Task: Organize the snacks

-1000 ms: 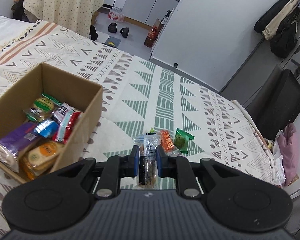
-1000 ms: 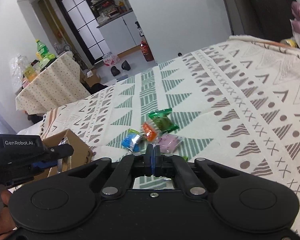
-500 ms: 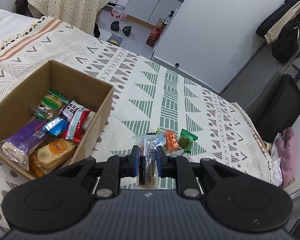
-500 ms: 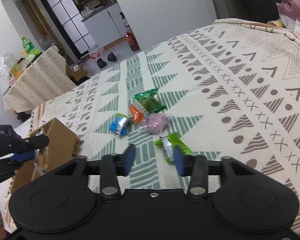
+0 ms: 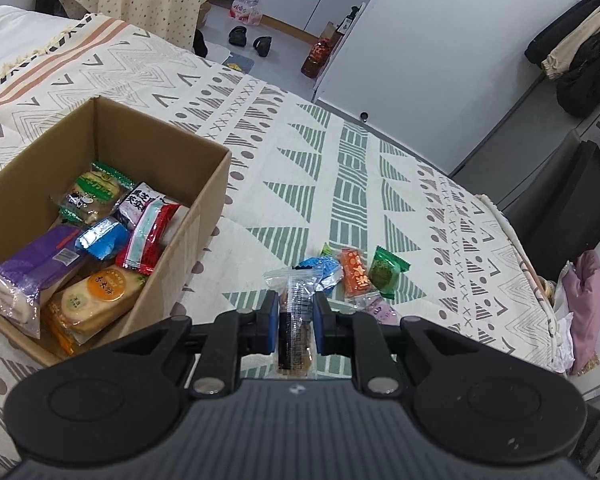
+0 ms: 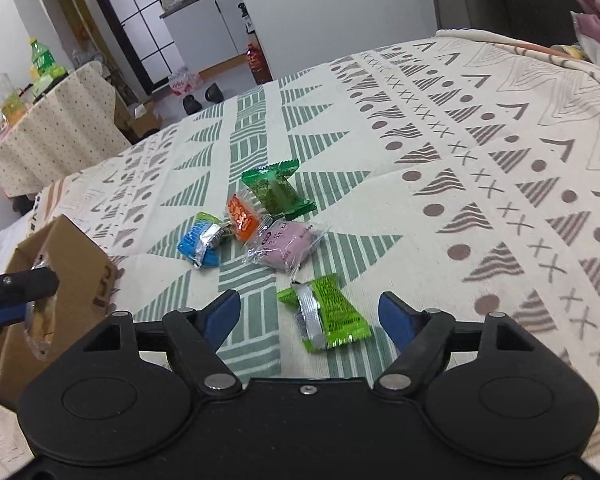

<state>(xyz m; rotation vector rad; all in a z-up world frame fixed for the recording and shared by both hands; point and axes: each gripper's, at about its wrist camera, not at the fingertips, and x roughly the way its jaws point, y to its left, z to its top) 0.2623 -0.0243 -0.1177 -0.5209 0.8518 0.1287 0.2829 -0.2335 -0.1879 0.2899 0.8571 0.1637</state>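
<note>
Our left gripper (image 5: 294, 318) pinches a clear-wrapped snack bar (image 5: 295, 320) just right of the cardboard box (image 5: 204, 216) (already w/ snacks). Our right gripper (image 6: 310, 312), jaws spread, hovers over the lime-green packet (image 6: 328, 312) on the bedspread (image 6: 480, 152).

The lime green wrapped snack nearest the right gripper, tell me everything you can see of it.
The lime green wrapped snack is a small glossy plastic packet with a dark net print and a silver foil seam, its ends flared. It lies flat and sealed on the patterned bedspread, apart from the other snacks, between the open fingers of the right gripper, untouched.
</note>
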